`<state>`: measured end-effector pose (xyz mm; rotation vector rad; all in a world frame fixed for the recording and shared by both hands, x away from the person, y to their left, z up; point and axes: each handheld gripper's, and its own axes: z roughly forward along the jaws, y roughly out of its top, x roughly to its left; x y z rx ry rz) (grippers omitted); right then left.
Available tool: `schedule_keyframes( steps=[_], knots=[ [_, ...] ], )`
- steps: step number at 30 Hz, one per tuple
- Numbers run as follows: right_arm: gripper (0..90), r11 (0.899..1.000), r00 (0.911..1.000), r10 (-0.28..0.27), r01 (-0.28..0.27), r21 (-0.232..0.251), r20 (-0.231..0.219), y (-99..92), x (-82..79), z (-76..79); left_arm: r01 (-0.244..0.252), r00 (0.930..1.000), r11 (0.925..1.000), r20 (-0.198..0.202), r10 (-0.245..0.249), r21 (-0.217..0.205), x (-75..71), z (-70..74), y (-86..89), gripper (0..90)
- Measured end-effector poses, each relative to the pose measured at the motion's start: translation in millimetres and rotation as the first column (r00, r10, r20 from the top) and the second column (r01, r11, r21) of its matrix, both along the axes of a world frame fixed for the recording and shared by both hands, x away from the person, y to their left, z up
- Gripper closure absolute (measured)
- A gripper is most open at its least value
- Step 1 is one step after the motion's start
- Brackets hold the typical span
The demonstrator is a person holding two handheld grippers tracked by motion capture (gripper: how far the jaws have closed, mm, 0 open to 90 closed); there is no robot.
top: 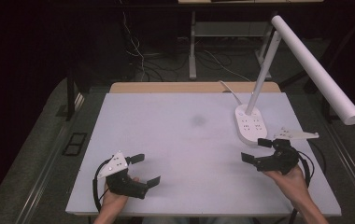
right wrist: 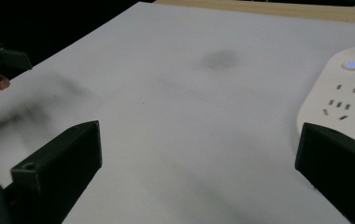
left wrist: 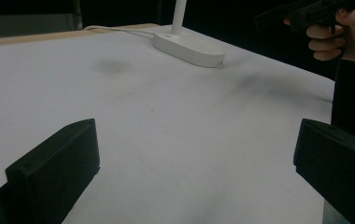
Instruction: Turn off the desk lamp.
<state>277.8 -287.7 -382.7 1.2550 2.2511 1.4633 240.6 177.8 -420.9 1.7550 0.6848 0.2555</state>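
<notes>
A white sheet (top: 185, 140) covers the table. My left gripper (top: 145, 170) hovers over the sheet's near left part, open, with nothing between its jaws; in the left gripper view both black jaws stand wide apart (left wrist: 194, 163) above bare sheet. My right gripper (top: 256, 149) is held over the near right part, also open and holding nothing, its jaws wide apart (right wrist: 199, 163) in the right gripper view. It sits just in front of the white lamp base (top: 250, 123).
A white desk lamp stands at the right; its base (right wrist: 339, 98) carries sockets and a lit blue button, and its long tube head (top: 315, 67) reaches out past the right edge. A cord (top: 231, 91) runs off the back. A grey smudge (top: 198, 120) marks the sheet's middle.
</notes>
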Motion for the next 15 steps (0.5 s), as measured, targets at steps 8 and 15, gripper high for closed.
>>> schedule_keyframes(
  steps=[8,15],
  knots=[
    [0.6,1.0,0.9994,0.029,-0.029,0.006,-0.018,8.4,-13.3,-18.1,0.003,1.0,1.0,0.001,-0.003,0.002,-0.2,-0.1,0.1,0.0],
    [0.7,0.999,0.9977,0.044,-0.044,-0.004,-0.051,11.2,-21.9,-34.6,0.003,1.0,1.0,-0.002,-0.003,0.004,0.2,-0.3,-0.2,0.0]
  ],
)
